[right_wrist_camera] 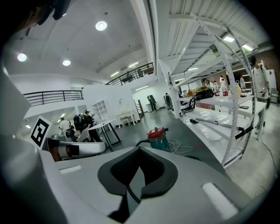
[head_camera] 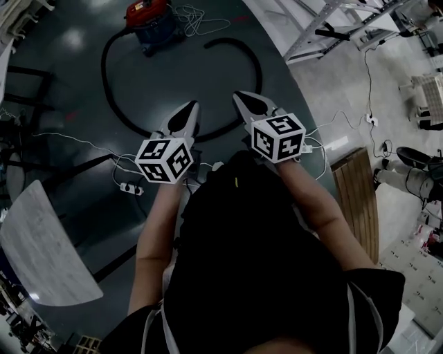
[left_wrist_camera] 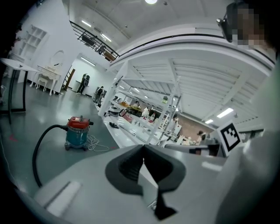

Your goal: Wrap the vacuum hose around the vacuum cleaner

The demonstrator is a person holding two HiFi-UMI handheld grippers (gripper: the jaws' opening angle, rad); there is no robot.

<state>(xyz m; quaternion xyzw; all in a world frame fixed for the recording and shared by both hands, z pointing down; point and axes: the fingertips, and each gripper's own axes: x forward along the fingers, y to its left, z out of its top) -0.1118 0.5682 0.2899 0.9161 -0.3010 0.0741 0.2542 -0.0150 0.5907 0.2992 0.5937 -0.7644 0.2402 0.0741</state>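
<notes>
We hold a tool in each hand, both pointing toward the vacuum cleaner [head_camera: 151, 21], which stands well apart from us on the dark floor [head_camera: 69, 97]. The left tool [head_camera: 188, 107] has its jaws pressed together with nothing between them. The right tool [head_camera: 243, 98] is the same, jaws together and empty. The two tools sit side by side, close to each other, and the left gripper view and right gripper view each look over shut jaws at the vacuum cleaner.

The vacuum cleaner is a blue drum with a red top. The top sits closed on the drum, so we cannot see what is inside. The black hose [head_camera: 111, 93] is not wrapped around it. From the side of the vacuum cleaner it runs out in one wide loop flat on the floor. The loop swings toward us, and in the head view it passes behind the tips of both tools. It then curves back, and its free end lies near the vacuum cleaner, apart from it.

A thin white cord [head_camera: 201, 22] lies in loose coils just beside the vacuum cleaner. A power strip [head_camera: 131, 188] lies on the floor far from the vacuum cleaner, on our side of the hose loop. A pale round bench [head_camera: 48, 256] stands farther still, nearest to us. A white metal rack [head_camera: 325, 24] stands off to one side of the vacuum cleaner, beyond the cord.
</notes>
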